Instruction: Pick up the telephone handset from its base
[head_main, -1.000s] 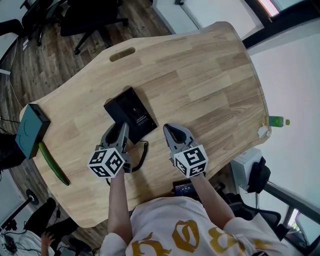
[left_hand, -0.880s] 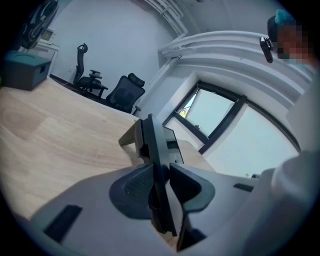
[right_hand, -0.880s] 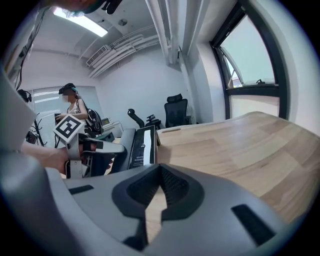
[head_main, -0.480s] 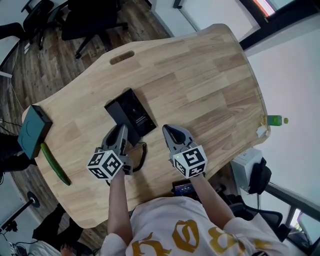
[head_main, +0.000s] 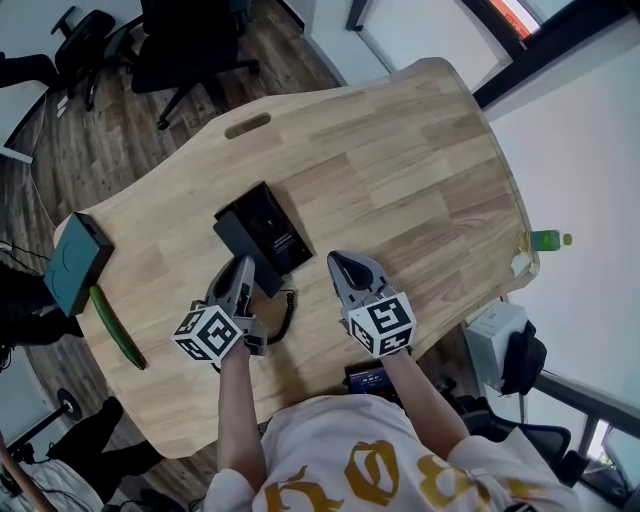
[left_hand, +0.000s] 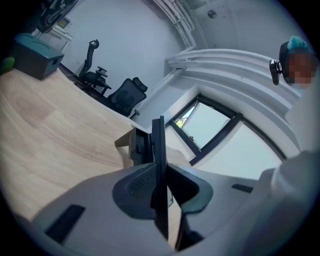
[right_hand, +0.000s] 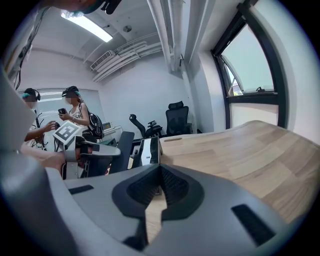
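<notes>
left gripper (head_main: 242, 270) pinching telephone handset (left_hand: 158, 145) edge-on, jaws narrow. right gripper (head_main: 341, 264) pressed together, empty, near base (head_main: 262, 228).

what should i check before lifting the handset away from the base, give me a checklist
1. handset gripped between the pads of the left tool: ok.
2. handset clear of the base: cannot tell, the left tool covers that spot in the head view.
3. cord free to follow: cannot tell; it lies curled on the table beside the left tool.
4. right tool out of the way: ok, shut, empty, off to the base's right.
</notes>
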